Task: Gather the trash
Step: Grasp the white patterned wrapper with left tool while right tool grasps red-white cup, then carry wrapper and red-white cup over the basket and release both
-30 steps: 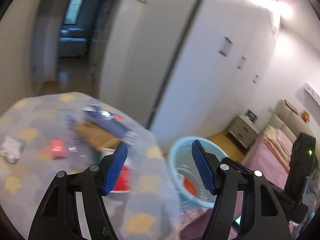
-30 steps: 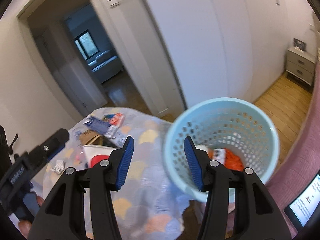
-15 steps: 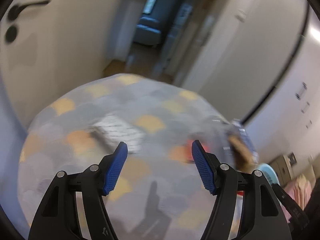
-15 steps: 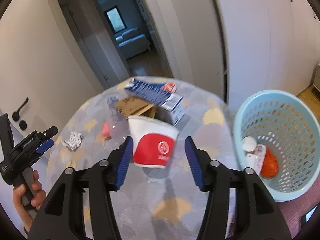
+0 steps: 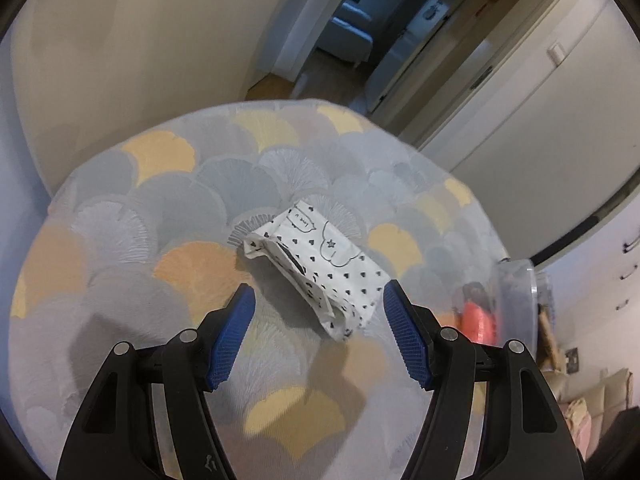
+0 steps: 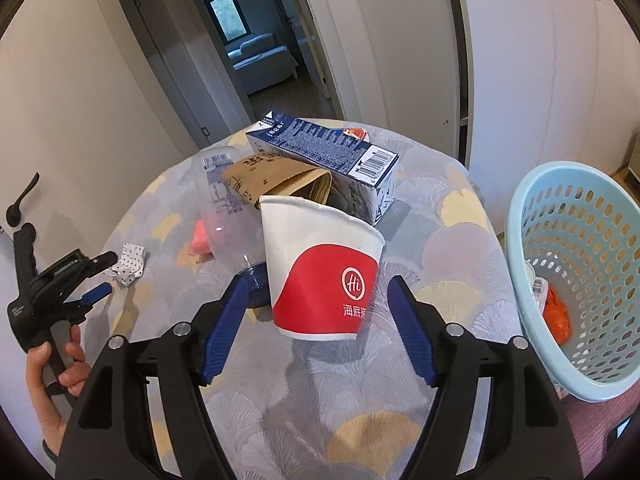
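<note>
My left gripper (image 5: pixel 318 330) is open just above a crumpled white wrapper with black hearts (image 5: pixel 320 268) on the round patterned table (image 5: pixel 160 208). The wrapper also shows in the right wrist view (image 6: pixel 129 265), with the left gripper (image 6: pixel 100 276) beside it. My right gripper (image 6: pixel 316 320) is open around a red and white paper cup (image 6: pixel 322 272) lying on its side. Behind it lie a clear plastic bottle (image 6: pixel 224 208), a brown paper bag (image 6: pixel 276 178) and a blue carton (image 6: pixel 324 152). A light blue basket (image 6: pixel 576 264) holding trash stands at the right.
White wardrobe doors (image 6: pixel 520 60) rise behind the basket. An open doorway (image 6: pixel 256 40) leads to a dark room with a sofa. A wall and door with a black handle (image 6: pixel 20 200) stand close to the table's left. A pink item (image 6: pixel 202 236) lies behind the bottle.
My left gripper has swung left from the basket side to over the heart-print wrapper. My right gripper has moved from the basket to the paper cup, which now lies between its jaws.
</note>
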### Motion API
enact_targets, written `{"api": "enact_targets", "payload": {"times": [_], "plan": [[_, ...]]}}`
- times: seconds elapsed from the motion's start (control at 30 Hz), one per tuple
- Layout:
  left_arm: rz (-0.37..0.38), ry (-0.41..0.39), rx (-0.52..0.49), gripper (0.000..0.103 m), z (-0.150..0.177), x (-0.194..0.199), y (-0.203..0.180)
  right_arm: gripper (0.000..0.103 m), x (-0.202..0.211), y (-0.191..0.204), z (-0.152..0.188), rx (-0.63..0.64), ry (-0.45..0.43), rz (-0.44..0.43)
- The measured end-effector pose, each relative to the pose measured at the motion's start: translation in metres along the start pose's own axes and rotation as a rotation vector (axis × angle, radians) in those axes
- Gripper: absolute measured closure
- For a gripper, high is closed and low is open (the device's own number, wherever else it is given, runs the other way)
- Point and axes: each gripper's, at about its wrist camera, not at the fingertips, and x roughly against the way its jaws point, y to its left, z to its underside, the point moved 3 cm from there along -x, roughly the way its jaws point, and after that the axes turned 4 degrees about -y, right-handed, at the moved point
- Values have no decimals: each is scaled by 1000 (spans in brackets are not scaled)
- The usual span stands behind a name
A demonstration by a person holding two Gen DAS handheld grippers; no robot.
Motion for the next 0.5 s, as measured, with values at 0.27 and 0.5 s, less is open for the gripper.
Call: {"api": "enact_targets", "payload": {"times": [0.27,0.5], "plan": [[-103,-27,-119,61,3,-8,-17,34,-8,5,1,21,20,2],[-67,-20,-198,91,13,-4,-30,34,-18,0,-4,7,26,19]]}}
